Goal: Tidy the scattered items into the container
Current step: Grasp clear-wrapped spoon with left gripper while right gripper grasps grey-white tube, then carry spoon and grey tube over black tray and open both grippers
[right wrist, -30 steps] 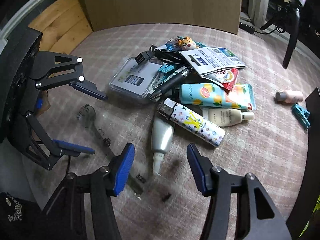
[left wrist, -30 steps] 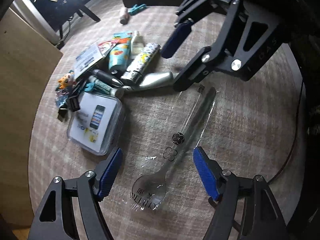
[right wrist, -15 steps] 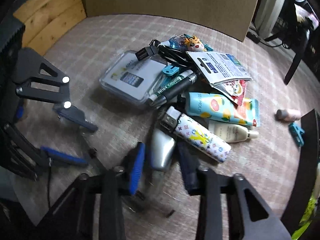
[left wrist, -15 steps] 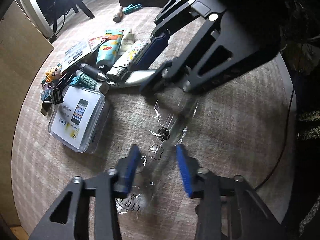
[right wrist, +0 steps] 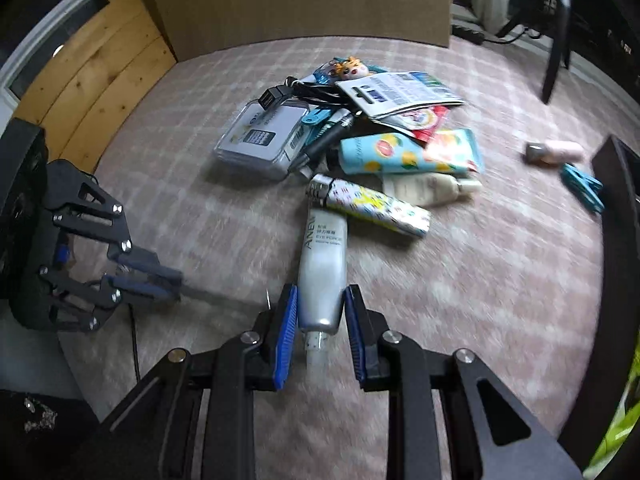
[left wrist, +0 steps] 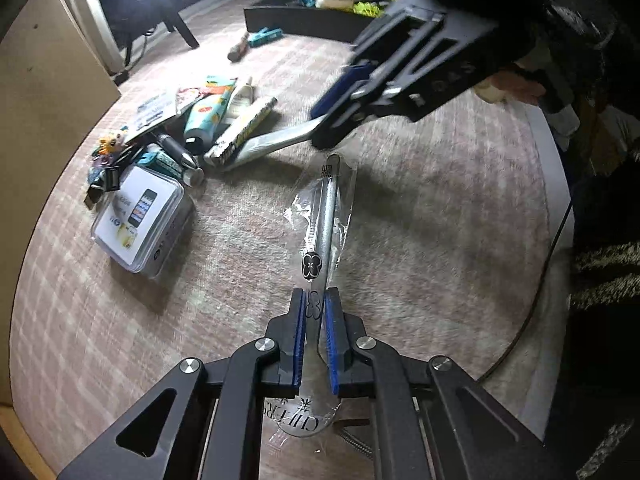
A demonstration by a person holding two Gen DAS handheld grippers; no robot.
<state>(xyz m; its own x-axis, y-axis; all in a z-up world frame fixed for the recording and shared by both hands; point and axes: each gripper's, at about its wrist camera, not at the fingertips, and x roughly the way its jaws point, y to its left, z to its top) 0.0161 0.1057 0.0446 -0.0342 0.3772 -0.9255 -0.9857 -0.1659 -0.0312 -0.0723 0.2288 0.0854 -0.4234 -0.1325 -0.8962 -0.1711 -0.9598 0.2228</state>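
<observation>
Since the earlier frame we closed both: left gripper (left wrist: 314,306) fingers clamp the slippery clear-wrapped spoon (left wrist: 326,216) mid-handle; right gripper (right wrist: 320,304) fingers apparently squeeze the soft silver tube (right wrist: 323,276).

You've got a shiny metal spoon (left wrist: 326,216) in crinkly clear plastic wrap, a glossy silver plastic tube (right wrist: 322,268), a see-through hard plastic box (right wrist: 262,140), matt woven tablecloth (right wrist: 460,280), plus bare wood boards (right wrist: 92,80).

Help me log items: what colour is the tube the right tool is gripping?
Silver, with dark lettering. The tube between the right tool pads shows best in the right wrist view.
</observation>
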